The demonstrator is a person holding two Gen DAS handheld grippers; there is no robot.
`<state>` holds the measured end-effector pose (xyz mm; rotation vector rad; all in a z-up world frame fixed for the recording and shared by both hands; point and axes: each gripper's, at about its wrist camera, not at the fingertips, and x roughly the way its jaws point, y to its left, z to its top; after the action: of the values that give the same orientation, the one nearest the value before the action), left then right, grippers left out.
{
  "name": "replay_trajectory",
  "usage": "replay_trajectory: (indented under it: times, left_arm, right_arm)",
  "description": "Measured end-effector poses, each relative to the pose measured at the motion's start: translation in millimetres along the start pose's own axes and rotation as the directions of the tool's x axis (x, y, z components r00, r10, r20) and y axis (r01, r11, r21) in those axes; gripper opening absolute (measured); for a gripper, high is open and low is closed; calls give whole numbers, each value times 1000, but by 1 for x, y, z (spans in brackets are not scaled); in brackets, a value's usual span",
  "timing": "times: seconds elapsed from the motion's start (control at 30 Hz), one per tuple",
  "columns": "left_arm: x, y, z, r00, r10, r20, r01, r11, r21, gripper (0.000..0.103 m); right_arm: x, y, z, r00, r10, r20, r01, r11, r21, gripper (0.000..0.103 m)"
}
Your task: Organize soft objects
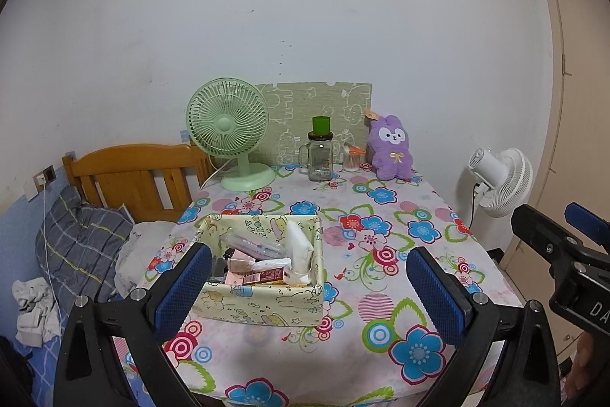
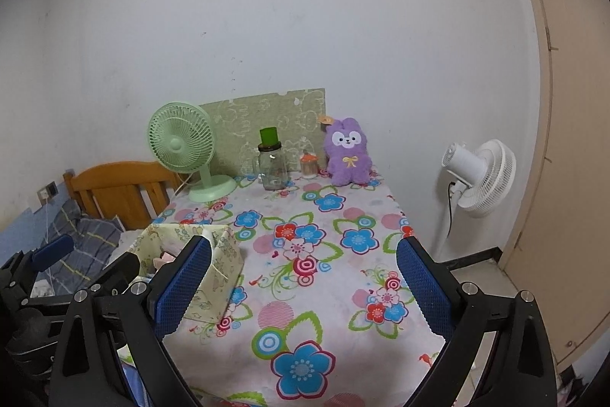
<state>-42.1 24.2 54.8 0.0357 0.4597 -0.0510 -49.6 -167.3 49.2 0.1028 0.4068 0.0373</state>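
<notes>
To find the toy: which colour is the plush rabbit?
Purple, with a yellow bow; the plush rabbit shows best in the right wrist view.

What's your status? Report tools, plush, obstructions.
Left tool open, over fabric bin. Right tool open, empty. Purple plush upright at table's far edge, untouched. Glass jar and small cup beside it.

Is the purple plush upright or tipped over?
Upright. The purple plush sits on its base at the table's far edge, face forward, by the wall; the right wrist view shows the same. Neither gripper touches it.
</notes>
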Motion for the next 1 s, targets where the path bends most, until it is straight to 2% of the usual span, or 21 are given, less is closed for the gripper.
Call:
replay_trajectory:
  times: [1.0]
  left_arm:
    - [3, 4, 0, 1000, 12, -1, -12, 1000, -15, 103]
  right_arm:
    - [9, 10, 3, 1000, 18, -8, -18, 1000, -20, 99]
